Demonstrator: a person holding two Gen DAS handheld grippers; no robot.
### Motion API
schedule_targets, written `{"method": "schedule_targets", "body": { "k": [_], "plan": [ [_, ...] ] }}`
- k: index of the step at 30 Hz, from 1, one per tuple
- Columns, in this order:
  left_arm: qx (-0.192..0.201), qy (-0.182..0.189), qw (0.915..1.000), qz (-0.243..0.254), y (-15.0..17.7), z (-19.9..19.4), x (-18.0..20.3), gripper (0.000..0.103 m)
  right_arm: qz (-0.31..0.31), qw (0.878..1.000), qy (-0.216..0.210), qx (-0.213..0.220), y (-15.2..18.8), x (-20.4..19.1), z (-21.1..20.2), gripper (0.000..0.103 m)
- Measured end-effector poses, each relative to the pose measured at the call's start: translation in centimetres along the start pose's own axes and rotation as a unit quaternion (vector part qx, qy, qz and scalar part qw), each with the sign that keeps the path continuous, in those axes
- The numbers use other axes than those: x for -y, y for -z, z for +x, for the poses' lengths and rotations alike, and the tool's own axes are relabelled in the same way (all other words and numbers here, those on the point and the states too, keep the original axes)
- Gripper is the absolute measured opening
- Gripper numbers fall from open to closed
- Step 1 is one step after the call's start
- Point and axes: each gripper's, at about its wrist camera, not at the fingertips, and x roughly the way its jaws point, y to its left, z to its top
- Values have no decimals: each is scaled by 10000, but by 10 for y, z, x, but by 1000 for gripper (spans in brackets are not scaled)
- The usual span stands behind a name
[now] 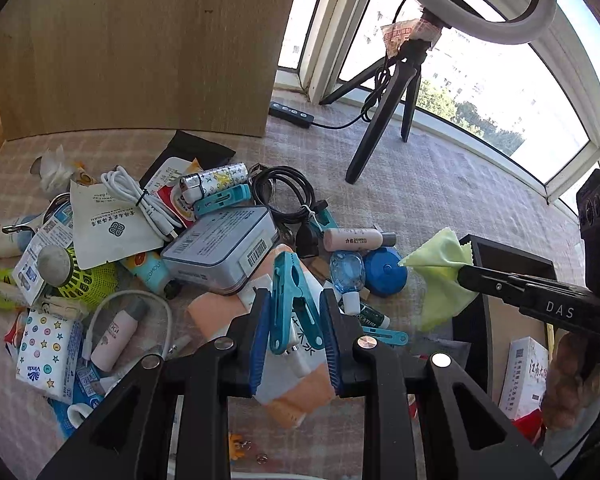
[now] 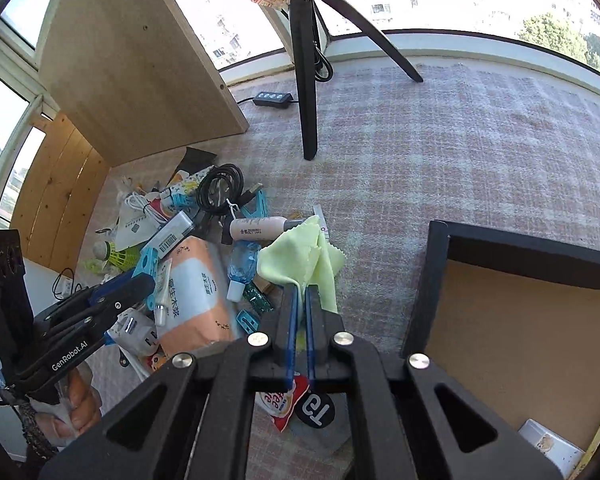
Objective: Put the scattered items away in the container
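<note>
My left gripper [image 1: 294,300] has its jaws around a teal clothes peg [image 1: 290,300] that lies on an orange tissue pack [image 1: 220,312] in the pile of scattered items. The pads stand close to the peg's sides; contact is unclear. My right gripper [image 2: 301,290] is shut on a light green cloth [image 2: 300,260] and holds it lifted, left of the black box [image 2: 436,280] with a brown floor. In the left wrist view the cloth [image 1: 440,276] hangs from the right gripper [image 1: 462,274] by the box's rim [image 1: 508,246].
The pile holds a grey tin [image 1: 220,252], a black cable [image 1: 288,192], a white cable [image 1: 140,200], a blue cap [image 1: 384,272], small bottles and a Vinda pack [image 1: 48,352]. A tripod [image 1: 384,120] stands behind. A wooden board [image 1: 140,48] leans at the back left. A white packet [image 1: 524,376] lies in the box.
</note>
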Motion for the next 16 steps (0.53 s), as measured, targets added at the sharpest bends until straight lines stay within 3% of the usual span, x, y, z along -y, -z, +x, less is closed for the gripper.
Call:
{"method": "schedule_targets", "body": {
  "k": [9, 16],
  "plan": [
    [128, 661, 9974, 249, 5, -32, 46, 23, 216, 9971, 19, 735, 8, 21, -84, 4],
    [-23, 1264, 9892, 737, 17, -38, 113, 23, 596, 9911, 554, 1050, 43, 69, -135, 4]
  ]
}}
